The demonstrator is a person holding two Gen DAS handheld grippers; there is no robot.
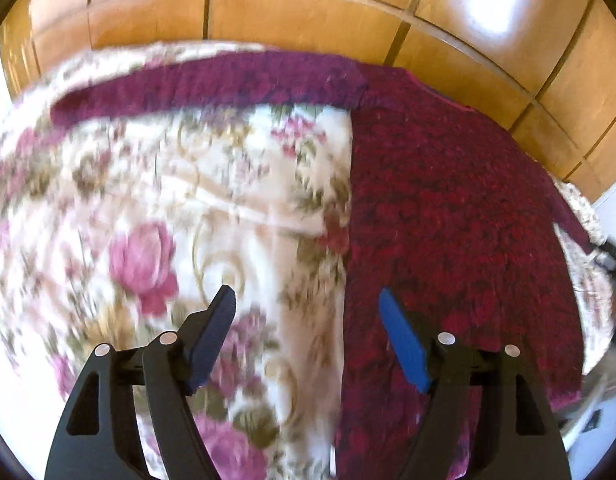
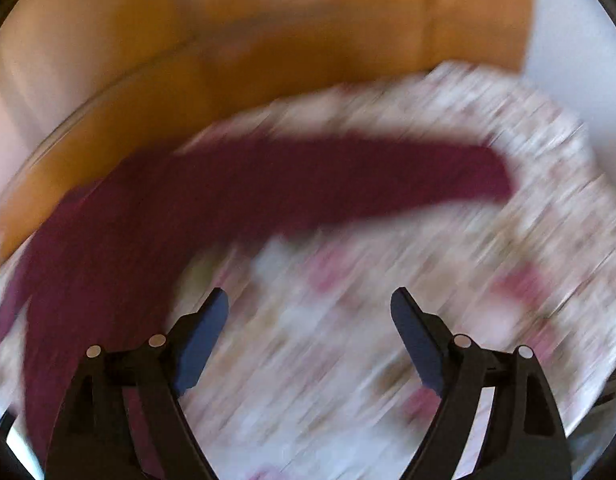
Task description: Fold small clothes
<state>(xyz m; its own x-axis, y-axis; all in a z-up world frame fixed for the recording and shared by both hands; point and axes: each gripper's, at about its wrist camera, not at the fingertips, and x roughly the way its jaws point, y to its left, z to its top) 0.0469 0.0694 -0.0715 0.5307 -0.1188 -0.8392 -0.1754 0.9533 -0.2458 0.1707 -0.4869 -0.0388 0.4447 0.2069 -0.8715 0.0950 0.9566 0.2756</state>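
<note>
A dark red knitted sweater (image 1: 448, 216) lies flat on a floral blanket (image 1: 156, 208), body on the right, one sleeve (image 1: 212, 84) stretched out to the left along the far edge. My left gripper (image 1: 306, 300) is open and empty, above the sweater's left edge, holding nothing. In the blurred right wrist view the sweater (image 2: 108, 232) lies at left, its other sleeve (image 2: 388, 176) reaching right. My right gripper (image 2: 310, 300) is open and empty above the blanket (image 2: 428, 264), to the right of the sweater's body.
A wooden panelled wall (image 1: 308, 4) stands right behind the blanket's far edge. The same wood (image 2: 268, 32) fills the top of the right wrist view, with a white wall (image 2: 580, 40) at far right. The blanket's right edge drops off by dark objects (image 1: 612, 264).
</note>
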